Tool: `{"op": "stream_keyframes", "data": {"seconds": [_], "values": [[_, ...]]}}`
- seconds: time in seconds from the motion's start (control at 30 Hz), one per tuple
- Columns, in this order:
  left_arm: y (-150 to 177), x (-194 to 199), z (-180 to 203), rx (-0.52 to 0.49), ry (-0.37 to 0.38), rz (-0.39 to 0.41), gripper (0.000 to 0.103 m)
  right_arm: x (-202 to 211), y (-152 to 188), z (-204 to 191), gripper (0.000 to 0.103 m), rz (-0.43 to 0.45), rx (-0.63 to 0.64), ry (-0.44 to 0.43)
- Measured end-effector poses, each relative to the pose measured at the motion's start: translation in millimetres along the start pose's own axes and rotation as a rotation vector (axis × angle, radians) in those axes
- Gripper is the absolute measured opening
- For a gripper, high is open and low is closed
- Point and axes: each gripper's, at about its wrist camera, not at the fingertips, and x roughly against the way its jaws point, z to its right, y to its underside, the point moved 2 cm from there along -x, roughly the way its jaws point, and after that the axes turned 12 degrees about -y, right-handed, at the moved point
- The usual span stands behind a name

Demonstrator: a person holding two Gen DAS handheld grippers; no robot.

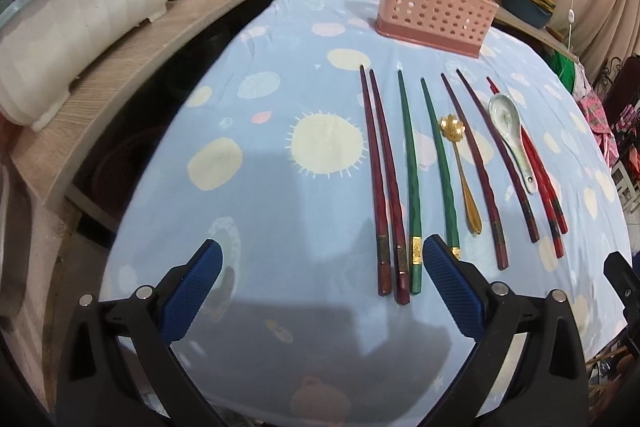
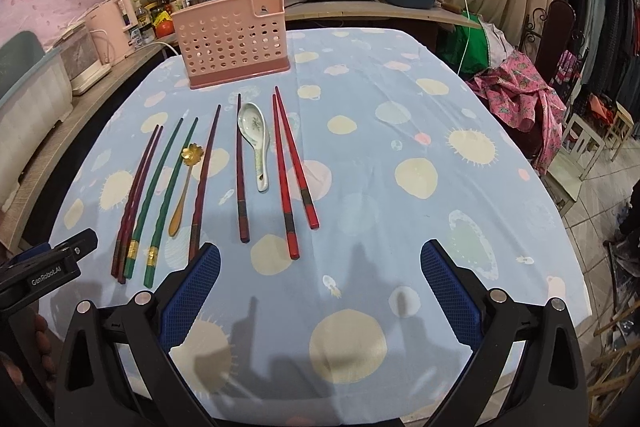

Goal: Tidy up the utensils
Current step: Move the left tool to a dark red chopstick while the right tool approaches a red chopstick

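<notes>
Your left gripper (image 1: 322,259) hangs over the near edge of the tabletop (image 1: 280,79) with its jaws spread wide and nothing between them; its right blue pad (image 1: 448,275) sits just beside the butt ends of the green chopsticks (image 1: 412,179). Your right gripper (image 2: 320,263) is likewise wide open and empty above the near edge, its left pad (image 2: 192,291) close to the ends of the dark chopsticks.

The utensils lie in a row on the blue spotted cloth, all pointing toward the far edge. From the left-hand side: a dark red pair (image 1: 384,187) touching each other, the two green chopsticks slightly apart, a gold spoon (image 1: 464,171) with a flower-shaped bowl, two dark brown-red chopsticks (image 1: 476,171) spread apart, a white ceramic spoon (image 1: 512,135), and a bright red pair (image 1: 544,183). In the left wrist view the ceramic spoon seems to overlap the red pair, but the right wrist view shows the spoon (image 2: 256,143) lying between the right dark chopstick and the red pair (image 2: 292,167), just beside both.

The pink perforated utensil holder (image 1: 432,7) stands upright near the far edge of the tabletop, beyond the chopstick tips and apart from them. You cannot tell from here what it holds.
</notes>
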Motion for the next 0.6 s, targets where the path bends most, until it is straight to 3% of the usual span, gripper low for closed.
{"op": "stream_keyframes", "data": {"seconds": [0.33,0.6], "values": [[8,-23,10,-0.045,0.046,-0.067,0.073,-15,-3,2,0.096,-0.029,0.001,0.012],[9,-27,9,-0.048,0.046,-0.064,0.07,-21,-3,0,0.092,-0.049,0.005,0.002]]}}
